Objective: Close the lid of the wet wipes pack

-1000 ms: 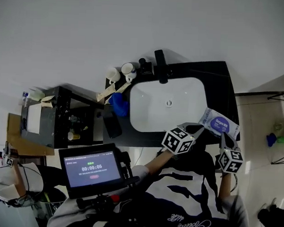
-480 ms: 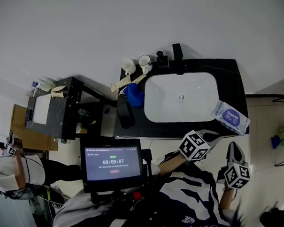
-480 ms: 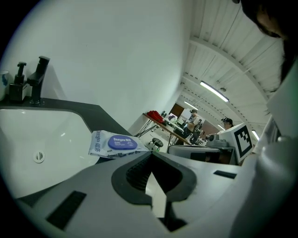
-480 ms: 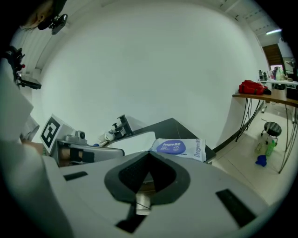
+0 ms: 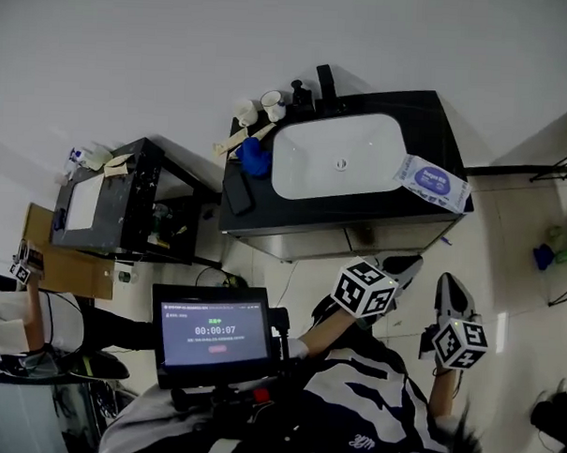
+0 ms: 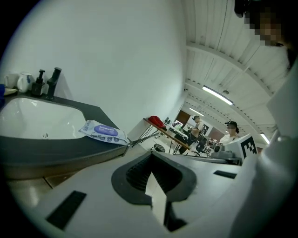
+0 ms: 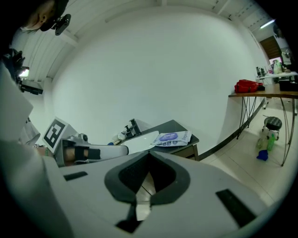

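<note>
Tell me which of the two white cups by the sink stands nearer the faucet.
The right-hand cup in the head view, beside the black dispenser; the other cup stands farther left of the faucet.

Left gripper (image 6: 152,179), jaws together with nothing between them, well apart from the dark counter (image 6: 56,148). The wet wipes pack (image 6: 103,132) lies flat near the counter's corner, just beside the white basin (image 6: 32,118); a black faucet (image 6: 52,82) stands behind the basin.

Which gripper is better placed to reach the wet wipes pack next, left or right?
Probably the right gripper: its view has the wet wipes pack almost straight ahead, while the left gripper sees it off to one side.
</note>
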The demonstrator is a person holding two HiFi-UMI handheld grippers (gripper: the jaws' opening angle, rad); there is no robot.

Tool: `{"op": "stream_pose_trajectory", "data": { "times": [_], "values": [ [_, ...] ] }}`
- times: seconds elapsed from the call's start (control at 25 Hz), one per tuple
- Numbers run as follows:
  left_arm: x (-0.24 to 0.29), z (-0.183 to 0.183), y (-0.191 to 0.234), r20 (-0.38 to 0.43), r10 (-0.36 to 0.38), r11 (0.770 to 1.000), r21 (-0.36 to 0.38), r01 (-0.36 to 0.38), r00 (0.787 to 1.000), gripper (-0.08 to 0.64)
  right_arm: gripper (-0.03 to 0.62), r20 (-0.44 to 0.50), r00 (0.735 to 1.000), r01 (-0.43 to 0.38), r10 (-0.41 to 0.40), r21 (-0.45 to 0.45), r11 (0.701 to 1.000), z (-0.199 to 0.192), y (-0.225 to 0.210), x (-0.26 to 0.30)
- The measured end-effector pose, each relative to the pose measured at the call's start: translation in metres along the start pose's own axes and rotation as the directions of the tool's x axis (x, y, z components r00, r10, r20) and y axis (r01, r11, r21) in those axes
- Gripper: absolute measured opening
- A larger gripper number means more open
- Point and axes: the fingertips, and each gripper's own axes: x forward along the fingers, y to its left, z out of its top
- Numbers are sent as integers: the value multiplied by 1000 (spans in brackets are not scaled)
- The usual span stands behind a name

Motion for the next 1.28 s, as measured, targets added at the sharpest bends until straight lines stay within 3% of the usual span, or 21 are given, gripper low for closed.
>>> {"op": "stream_pose_trajectory", "data": {
  "times": [0.24, 0.4, 0.68, 0.88, 1.28],
  "values": [
    [-29, -39, -74, -11, -8, 1000, 11, 8, 1000, 0, -2, 42, 999, -20, 19, 14, 1000, -12, 14, -69],
    [-53, -44, -92, -8, 4, 999, 39, -4, 1000, 0, -2, 32, 998, -64, 63, 30, 998, -28, 39, -86],
    [-79, -22, -94, 76, 0, 999, 44, -4, 997, 0, -2, 35, 997, -69, 68, 17, 998, -28, 62, -91],
    [-113, -7, -75, 43, 8, 998, 58, -11, 999, 0, -2, 0, 999, -52, 53, 44, 998, -11, 92, -68],
    [-135, -28, -41, 44, 15, 996, 84, -19, 999, 0, -2, 25, 999, -33, 32, 44, 998, -37, 111, -51]
  ]
}}
